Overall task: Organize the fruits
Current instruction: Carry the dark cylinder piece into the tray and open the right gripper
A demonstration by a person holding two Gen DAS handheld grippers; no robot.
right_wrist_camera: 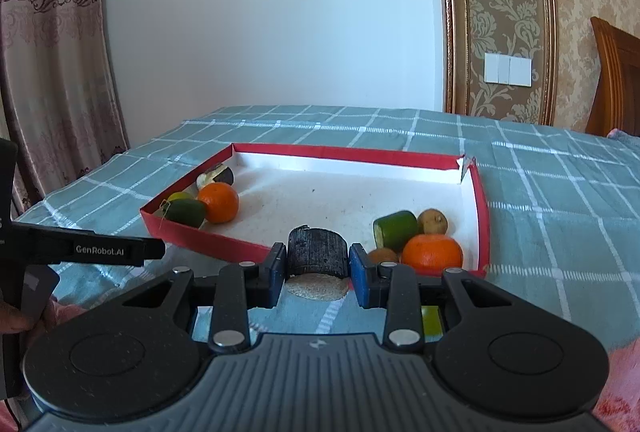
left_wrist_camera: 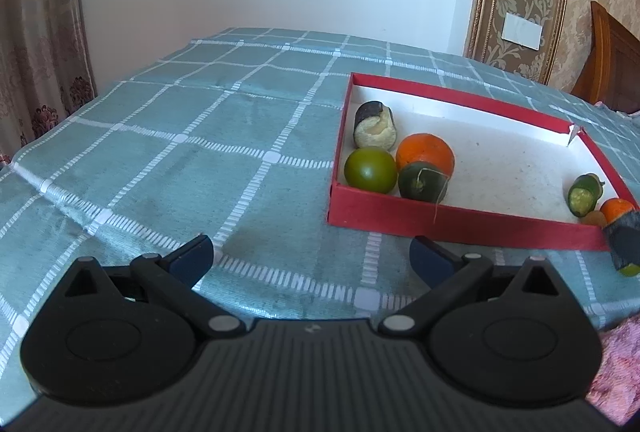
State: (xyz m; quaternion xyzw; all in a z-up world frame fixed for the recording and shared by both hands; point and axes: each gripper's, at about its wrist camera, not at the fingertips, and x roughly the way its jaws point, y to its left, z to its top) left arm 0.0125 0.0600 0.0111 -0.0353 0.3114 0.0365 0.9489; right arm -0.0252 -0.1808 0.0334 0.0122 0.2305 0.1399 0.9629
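A shallow red box [left_wrist_camera: 460, 230] [right_wrist_camera: 482, 216] with a white floor lies on the checked cloth. In its left corner sit a black stub with a pale cut face [left_wrist_camera: 374, 124], a green fruit [left_wrist_camera: 370, 170], an orange [left_wrist_camera: 426, 154] [right_wrist_camera: 218, 202] and a dark green piece [left_wrist_camera: 422, 182] [right_wrist_camera: 185, 213]. At its right end lie a green cut piece [right_wrist_camera: 396, 230], a brown fruit [right_wrist_camera: 433, 221] and another orange [right_wrist_camera: 432, 254]. My right gripper [right_wrist_camera: 318, 266] is shut on a black stub [right_wrist_camera: 318, 252] just above the box's near rim. My left gripper [left_wrist_camera: 312, 256] stands open over bare cloth, left of the box.
The teal checked cloth [left_wrist_camera: 180, 152] covers the table, which ends at a wall behind. A curtain [right_wrist_camera: 48, 72] hangs at the left and a wooden chair [right_wrist_camera: 616, 80] stands at the right. Pink fabric [left_wrist_camera: 616, 368] lies by the near right edge. A green piece [right_wrist_camera: 431, 320] lies under my right gripper.
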